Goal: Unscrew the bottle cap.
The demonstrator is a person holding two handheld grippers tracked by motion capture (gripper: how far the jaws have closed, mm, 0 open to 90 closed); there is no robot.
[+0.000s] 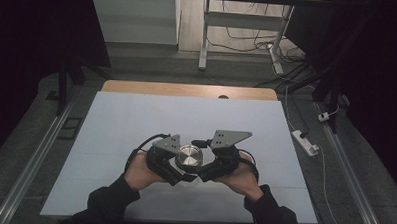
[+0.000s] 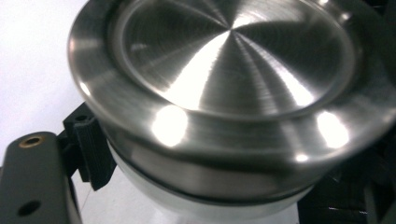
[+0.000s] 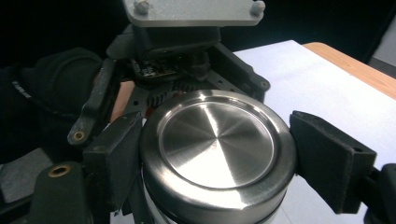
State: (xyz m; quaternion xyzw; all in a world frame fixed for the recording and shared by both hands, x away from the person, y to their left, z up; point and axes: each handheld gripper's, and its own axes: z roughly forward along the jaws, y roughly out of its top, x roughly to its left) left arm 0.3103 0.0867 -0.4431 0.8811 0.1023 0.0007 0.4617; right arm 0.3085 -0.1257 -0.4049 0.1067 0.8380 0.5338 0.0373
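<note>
A round jar with a brushed steel lid (image 1: 189, 158) stands on the white table sheet (image 1: 186, 116), between my two grippers. My left gripper (image 1: 180, 161) comes in from the left and is shut on the jar; in the left gripper view its ribbed left pad (image 2: 93, 154) presses the white jar body (image 2: 187, 205) just under the lid (image 2: 229, 70). From the right, my right gripper (image 1: 202, 159) is shut on the lid (image 3: 217, 144), one black pad (image 3: 116, 154) on each side of the rim. The left gripper's grey plate (image 3: 194, 11) faces it from behind the jar.
A hand and a dark sleeve hold each gripper near the table's front edge. A strip of wooden tabletop (image 1: 187, 89) shows beyond the sheet. On the floor behind are desk legs (image 1: 204, 37), cables and a power strip (image 1: 305, 142).
</note>
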